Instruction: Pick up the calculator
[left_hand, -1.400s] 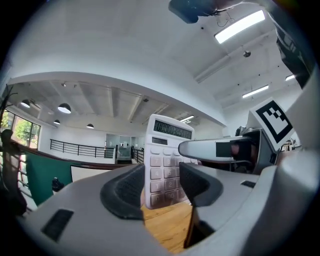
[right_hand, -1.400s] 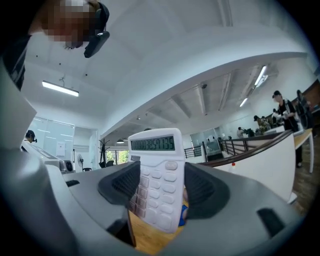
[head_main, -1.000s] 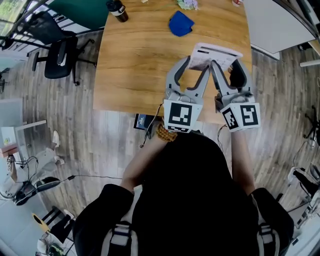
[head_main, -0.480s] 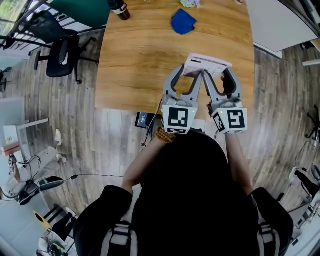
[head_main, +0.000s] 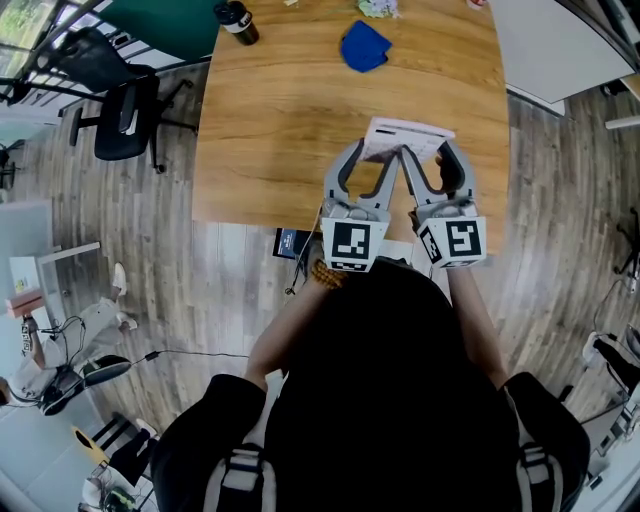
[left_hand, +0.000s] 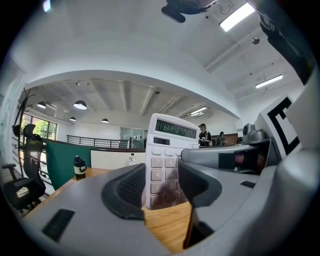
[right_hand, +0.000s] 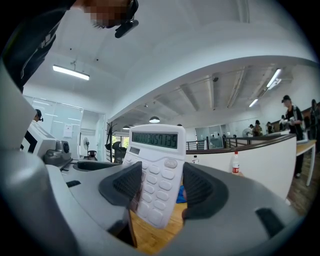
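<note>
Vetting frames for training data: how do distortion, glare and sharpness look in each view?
Head view: heavy fisheye, the table edges bow; light even, sharp. Left gripper view: black vignette corners, ceiling lamp blown out. Right gripper view: calculator crisp, distant people tiny.

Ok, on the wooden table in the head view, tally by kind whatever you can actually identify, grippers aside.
White push-button calculator: 1
Crumpled blue cloth: 1
Dark bottle with a pale band: 1
Total: 3
</note>
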